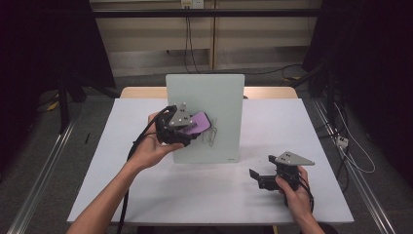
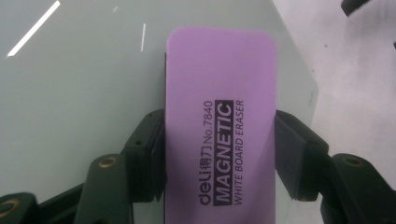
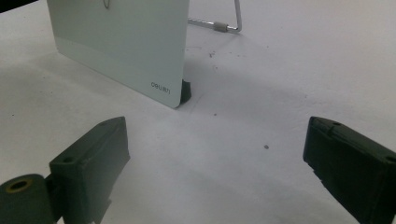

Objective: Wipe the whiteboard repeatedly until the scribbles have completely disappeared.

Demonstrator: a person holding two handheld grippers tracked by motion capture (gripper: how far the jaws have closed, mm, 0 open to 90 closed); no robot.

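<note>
A small whiteboard [image 1: 209, 97] stands propped on the desk [image 1: 292, 126], leaning back on a wire stand [image 3: 229, 23]. The left gripper [image 1: 187, 127] has its jaws clamped on the long sides of a purple magnetic eraser [image 2: 219, 116], which is held against the board's face, left of centre, just beside a dark scribble [image 1: 210, 134]. The right gripper [image 1: 258, 178] rests low over the near right of the desk, well apart from the board, its jaws wide apart and empty.

The likely step is wiping the scribble off. The risk, as I judge it, is the board itself: it is light, stands only on its near edge and the stand, and nothing braces it. A firm push or a sideways stroke could slide it far across the desk or tip it back. The eraser could also twist in the jaws if it drags, since they grip only its near end.
</note>
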